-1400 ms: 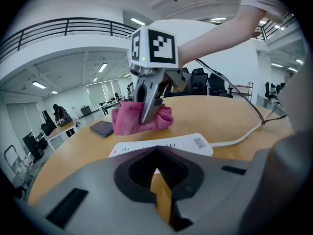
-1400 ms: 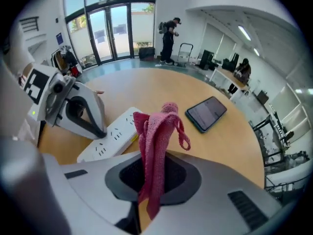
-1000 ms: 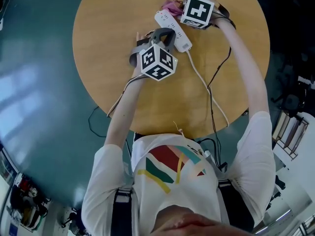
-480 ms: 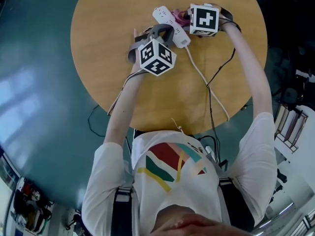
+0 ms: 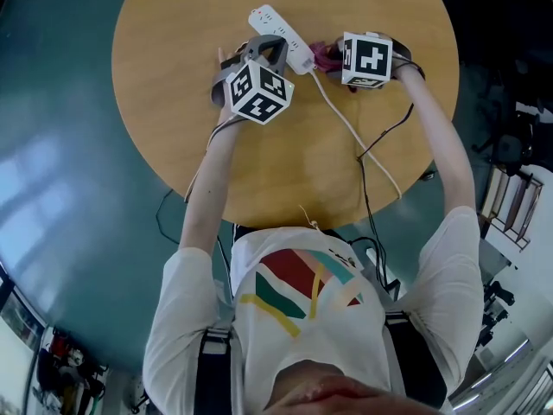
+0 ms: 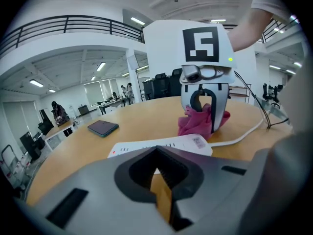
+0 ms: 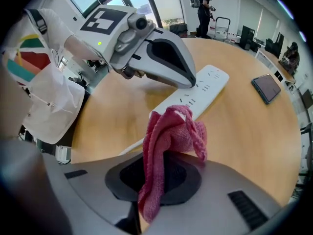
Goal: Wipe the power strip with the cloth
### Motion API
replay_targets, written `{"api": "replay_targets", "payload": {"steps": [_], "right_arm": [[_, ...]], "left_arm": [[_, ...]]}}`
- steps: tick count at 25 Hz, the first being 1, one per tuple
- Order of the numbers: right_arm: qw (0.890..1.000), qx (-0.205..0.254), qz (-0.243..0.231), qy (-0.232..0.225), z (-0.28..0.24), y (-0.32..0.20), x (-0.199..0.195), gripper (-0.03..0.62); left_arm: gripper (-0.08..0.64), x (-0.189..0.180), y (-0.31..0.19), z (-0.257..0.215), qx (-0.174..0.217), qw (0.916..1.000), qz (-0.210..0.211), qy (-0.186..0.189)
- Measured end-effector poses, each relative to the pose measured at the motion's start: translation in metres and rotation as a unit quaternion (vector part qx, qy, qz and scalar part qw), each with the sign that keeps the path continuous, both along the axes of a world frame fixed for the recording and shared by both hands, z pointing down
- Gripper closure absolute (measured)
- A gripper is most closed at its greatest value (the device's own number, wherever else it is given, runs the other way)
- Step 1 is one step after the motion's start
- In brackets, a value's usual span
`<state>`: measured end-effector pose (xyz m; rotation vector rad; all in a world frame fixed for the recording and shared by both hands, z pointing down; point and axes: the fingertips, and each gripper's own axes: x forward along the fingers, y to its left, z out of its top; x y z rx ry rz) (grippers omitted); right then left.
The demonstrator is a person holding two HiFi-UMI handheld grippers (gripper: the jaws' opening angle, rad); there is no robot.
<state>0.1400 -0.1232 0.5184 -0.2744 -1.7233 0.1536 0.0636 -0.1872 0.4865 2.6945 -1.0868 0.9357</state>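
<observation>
Pink cloth (image 7: 171, 131) pinched in right gripper (image 7: 159, 177) at power strip's (image 5: 279, 26) near-right cord end; strip runs far-left from there. Left gripper (image 6: 159, 185) pressed together, empty, nearer strip's middle.

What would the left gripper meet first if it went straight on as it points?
Probably the power strip, right before the shut jaws of the left gripper; they may touch it.

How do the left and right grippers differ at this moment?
The right gripper is shut on the pink cloth; the left gripper is shut on nothing. The right one points steeply down beside the power strip's cable end; the left one slants, its tip at the strip's middle. Both have their jaws closed.
</observation>
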Motion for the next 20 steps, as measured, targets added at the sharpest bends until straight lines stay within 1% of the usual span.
{"api": "replay_targets", "payload": {"steps": [3,6,10,12,14,15,17,18,19,20], "right_arm": [[1.000,0.007,-0.004,-0.012,0.001,0.010,-0.004,0.552],[1.000,-0.006,-0.019,-0.020,0.000,0.024,-0.013,0.554],[0.996,-0.037,-0.066,-0.047,-0.001,0.061,-0.035,0.552],[0.994,-0.038,-0.090,-0.052,-0.004,0.068,-0.035,0.552],[0.994,-0.015,-0.101,-0.050,-0.008,0.053,-0.030,0.554],[0.994,-0.001,-0.092,-0.054,-0.011,0.039,-0.030,0.554],[0.995,0.028,-0.064,-0.071,-0.022,0.008,-0.038,0.554],[0.994,0.049,-0.059,-0.084,-0.030,-0.009,-0.044,0.554],[0.990,0.075,-0.065,-0.099,-0.040,-0.026,-0.051,0.554],[0.985,0.103,-0.080,-0.115,-0.050,-0.042,-0.060,0.554]], "left_arm": [[0.526,-0.001,0.002,0.000,0.001,0.9999,0.003,-0.014],[0.526,-0.003,0.004,0.000,-0.007,0.9997,0.000,-0.022],[0.526,-0.001,0.009,0.000,-0.012,0.9997,-0.018,-0.014],[0.526,0.004,0.012,0.003,-0.008,0.9995,-0.021,-0.020],[0.526,0.004,0.014,0.003,-0.001,0.9995,-0.024,-0.022],[0.526,-0.001,0.016,0.000,0.000,0.9994,-0.031,-0.017],[0.526,-0.018,0.022,-0.011,-0.008,0.9982,-0.059,0.006],[0.526,-0.027,0.026,-0.018,-0.018,0.9968,-0.076,0.018],[0.526,-0.033,0.031,-0.023,-0.030,0.9951,-0.090,0.028],[0.526,-0.036,0.035,-0.025,-0.041,0.9938,-0.098,0.032]]}}
